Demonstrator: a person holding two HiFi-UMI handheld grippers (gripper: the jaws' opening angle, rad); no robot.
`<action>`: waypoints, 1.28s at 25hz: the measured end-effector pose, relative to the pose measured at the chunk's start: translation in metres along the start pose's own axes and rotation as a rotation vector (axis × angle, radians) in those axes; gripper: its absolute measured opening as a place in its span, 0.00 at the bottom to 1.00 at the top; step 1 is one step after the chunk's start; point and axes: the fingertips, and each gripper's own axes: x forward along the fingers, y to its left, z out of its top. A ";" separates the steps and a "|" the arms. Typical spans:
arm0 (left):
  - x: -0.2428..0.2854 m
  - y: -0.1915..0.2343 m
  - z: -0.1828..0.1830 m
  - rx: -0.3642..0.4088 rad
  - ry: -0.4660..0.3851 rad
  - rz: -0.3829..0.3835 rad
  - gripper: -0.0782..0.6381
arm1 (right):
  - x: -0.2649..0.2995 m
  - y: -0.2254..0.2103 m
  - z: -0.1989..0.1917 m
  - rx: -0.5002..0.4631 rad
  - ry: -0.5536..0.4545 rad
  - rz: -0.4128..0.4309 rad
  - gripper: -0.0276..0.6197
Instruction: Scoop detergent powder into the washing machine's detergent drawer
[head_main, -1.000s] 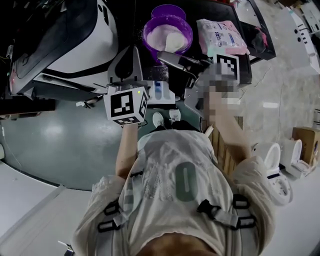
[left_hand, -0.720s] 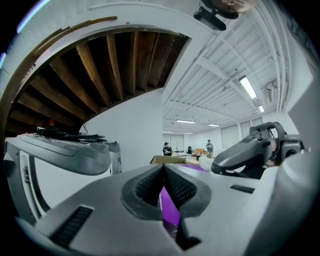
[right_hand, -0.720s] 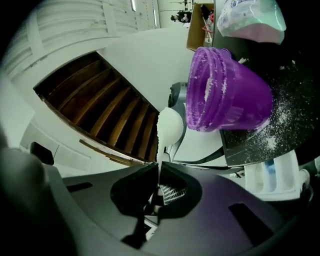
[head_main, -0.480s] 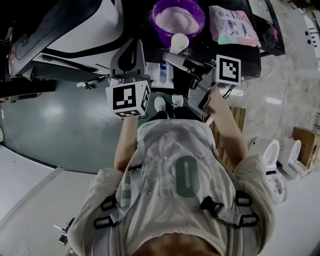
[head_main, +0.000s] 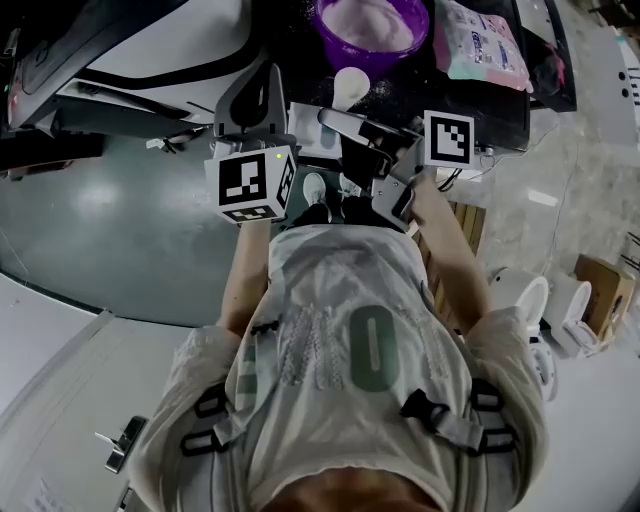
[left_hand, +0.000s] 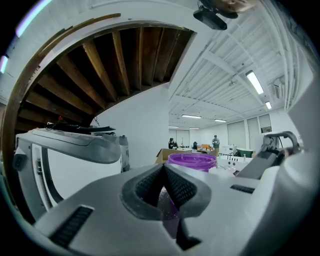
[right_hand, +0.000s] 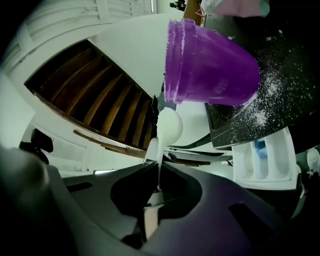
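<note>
I'm watching the scoop (right_hand: 169, 127) coming out of the purple tub (right_hand: 210, 65). A second ago it was down in the powder; now it's hanging just outside the tub's rim, so I judge the carry to the detergent drawer (right_hand: 262, 162), on the tub's near side, is starting. The right gripper (right_hand: 157, 172) is clamping the scoop's handle and reaching toward the tub. The left gripper (left_hand: 164, 170) is pressed together on nothing, pointing at the tub.

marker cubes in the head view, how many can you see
2. One cube rides the left gripper, at the view's left. The other cube rides the right gripper, which holds the white scoop. None looks hidden.
</note>
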 end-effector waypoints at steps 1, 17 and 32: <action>-0.001 0.001 -0.003 -0.002 0.003 0.004 0.14 | 0.002 -0.004 -0.002 0.005 0.010 -0.002 0.05; -0.018 0.037 -0.028 -0.044 0.042 0.109 0.14 | 0.028 -0.073 -0.032 -0.192 0.240 -0.217 0.05; -0.023 0.060 -0.047 -0.089 0.066 0.171 0.14 | 0.008 -0.156 -0.036 -0.837 0.685 -0.757 0.05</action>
